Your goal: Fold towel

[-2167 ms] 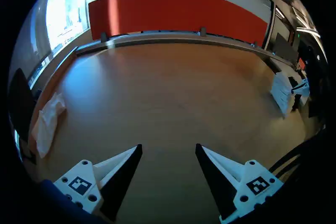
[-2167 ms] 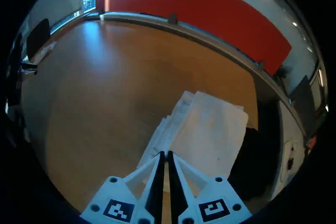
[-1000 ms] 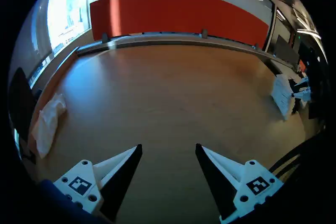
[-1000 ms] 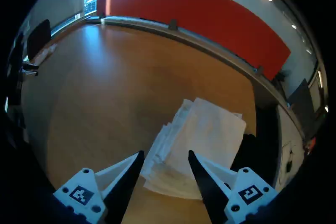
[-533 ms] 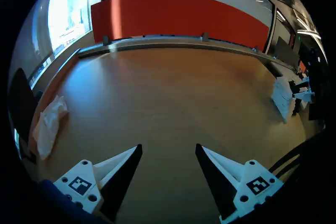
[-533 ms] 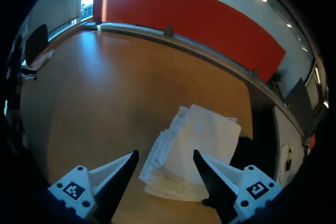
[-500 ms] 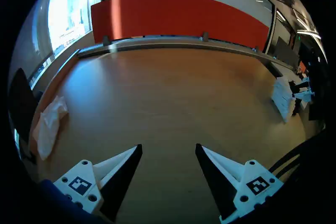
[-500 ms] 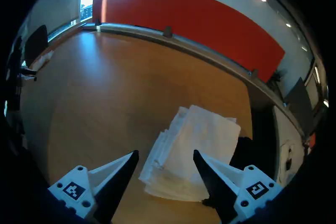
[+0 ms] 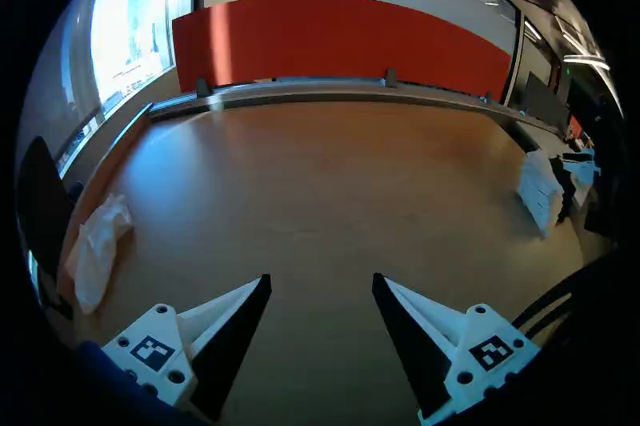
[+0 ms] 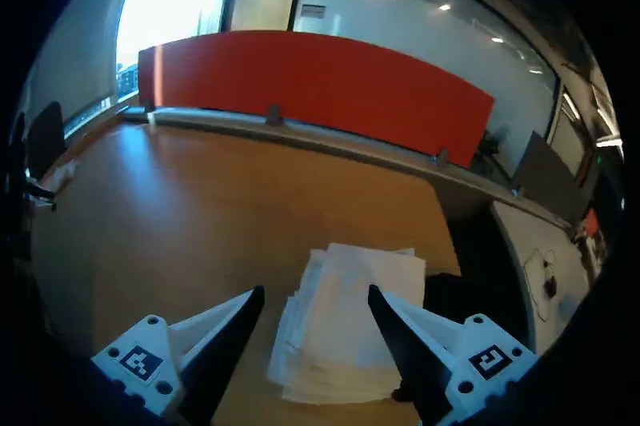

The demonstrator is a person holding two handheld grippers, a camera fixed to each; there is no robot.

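A stack of folded white towels (image 10: 348, 322) lies on the wooden table (image 10: 176, 210) near its right edge, just ahead of my right gripper (image 10: 316, 302), which is open with nothing between its fingers. The same stack (image 9: 540, 190) sits far right in the left gripper view. A crumpled white towel (image 9: 96, 250) lies at the table's left edge. My left gripper (image 9: 320, 290) is open over bare wood, holding nothing.
A red partition (image 9: 344, 38) and a grey rail (image 9: 336, 90) close off the table's far side. A dark chair (image 9: 40, 202) stands beyond the left edge. Something dark (image 10: 448, 294) lies beside the stack, with another desk (image 10: 536, 266) to its right.
My right gripper opened, let go of the stack, then drew back and tilted up, so the stack sits lower in its view. The left gripper tilted up slightly.
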